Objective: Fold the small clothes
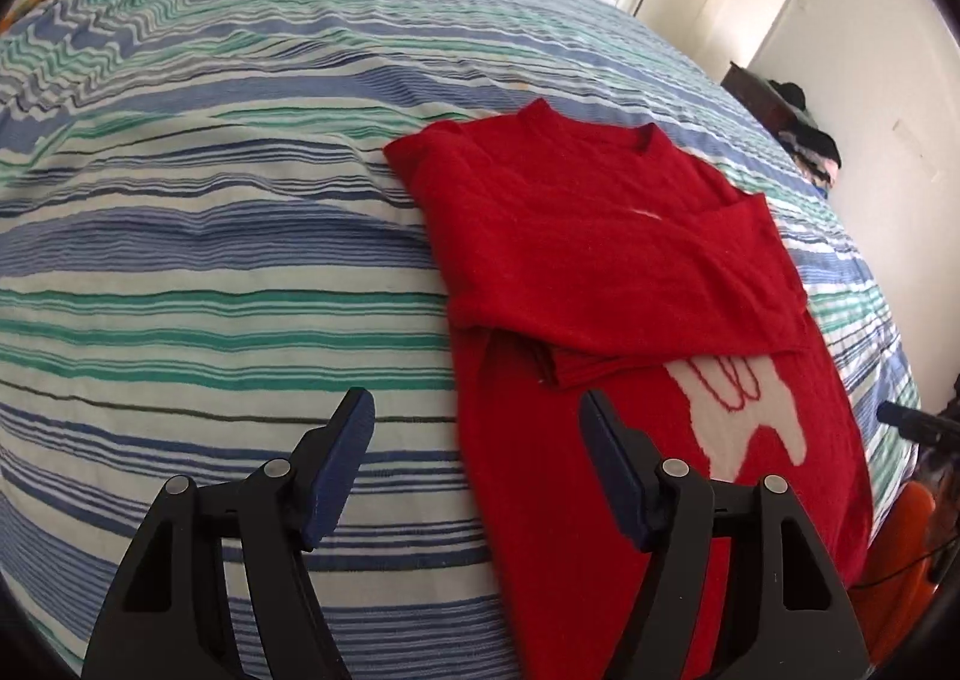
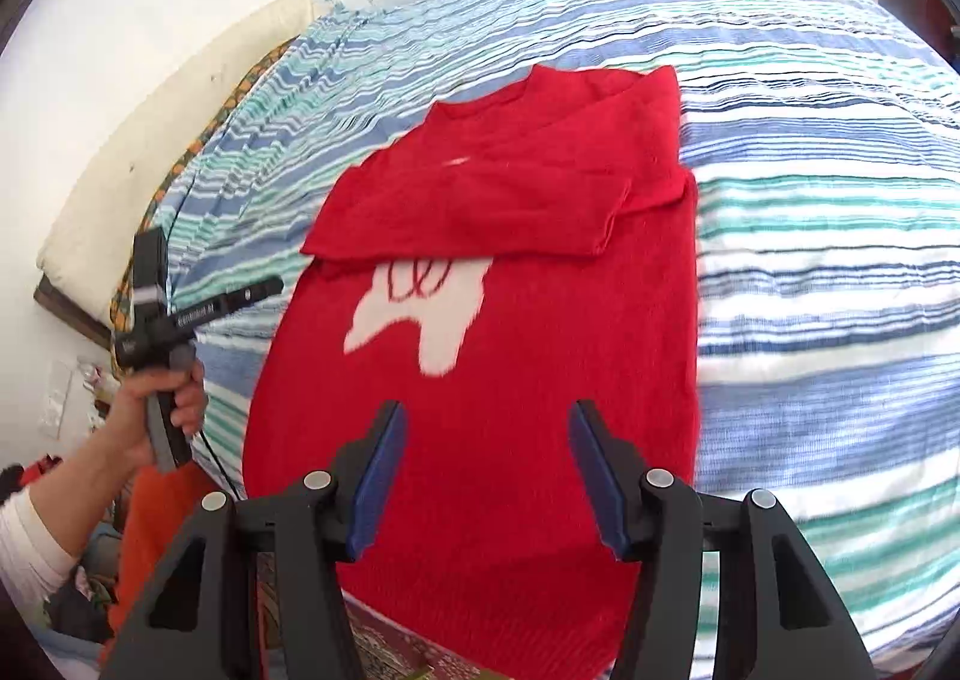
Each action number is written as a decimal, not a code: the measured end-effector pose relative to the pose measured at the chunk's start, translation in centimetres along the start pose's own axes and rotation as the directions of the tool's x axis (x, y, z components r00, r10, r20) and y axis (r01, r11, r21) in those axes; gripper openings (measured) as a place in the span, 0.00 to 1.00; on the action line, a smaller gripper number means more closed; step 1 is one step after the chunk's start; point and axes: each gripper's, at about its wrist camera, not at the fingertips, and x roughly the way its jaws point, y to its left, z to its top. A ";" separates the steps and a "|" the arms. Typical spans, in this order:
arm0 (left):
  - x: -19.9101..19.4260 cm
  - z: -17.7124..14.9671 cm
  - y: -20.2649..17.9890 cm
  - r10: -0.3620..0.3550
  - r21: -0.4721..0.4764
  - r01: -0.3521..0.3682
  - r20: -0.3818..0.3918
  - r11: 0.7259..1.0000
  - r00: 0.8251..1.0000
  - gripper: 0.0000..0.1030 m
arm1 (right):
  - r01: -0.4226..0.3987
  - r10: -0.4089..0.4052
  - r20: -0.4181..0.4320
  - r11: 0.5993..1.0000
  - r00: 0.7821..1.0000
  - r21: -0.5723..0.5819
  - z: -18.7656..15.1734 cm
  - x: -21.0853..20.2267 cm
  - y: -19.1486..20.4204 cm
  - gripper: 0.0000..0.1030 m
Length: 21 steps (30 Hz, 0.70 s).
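Sweater (image 2: 480, 356) lies flat on the bed (image 2: 810, 212), sleeves folded across its chest at twelve o'clock; your left gripper (image 1: 477, 461) and right gripper (image 2: 487, 476) both gape, empty. Uneven hem grabs would skew the fold

Left hand-held gripper (image 1: 477, 410) tilted down, jaws apart, nothing between the pads. Right hand-held gripper (image 2: 487, 422) same: open, empty. Left hand (image 2: 159, 401) wraps its grip handle, pale sleeve on the forearm.

The red sweater (image 1: 600, 260) lay on the striped bedspread (image 1: 210, 260), sleeves folded across its chest, white motif (image 1: 744, 416) partly covered. The left gripper (image 1: 477, 410) hovered over its left edge, jaws apart, empty.
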 end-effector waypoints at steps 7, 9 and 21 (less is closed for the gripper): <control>4.7 1.5 0.3 0.081 -0.035 -0.081 -0.013 0.996 0.997 0.04 | -0.096 0.097 0.008 0.969 0.995 0.226 4.8 3.1 -2.5 0.54; 4.1 1.4 2.1 0.045 -0.152 -0.040 0.029 0.988 0.999 0.04 | -0.102 0.102 0.009 0.965 0.995 0.242 5.0 3.6 -2.6 0.54; 4.0 -0.1 3.3 0.047 -0.254 -0.037 0.037 0.967 0.998 0.03 | -0.125 0.124 0.044 0.992 0.991 0.030 9.1 6.5 0.5 0.35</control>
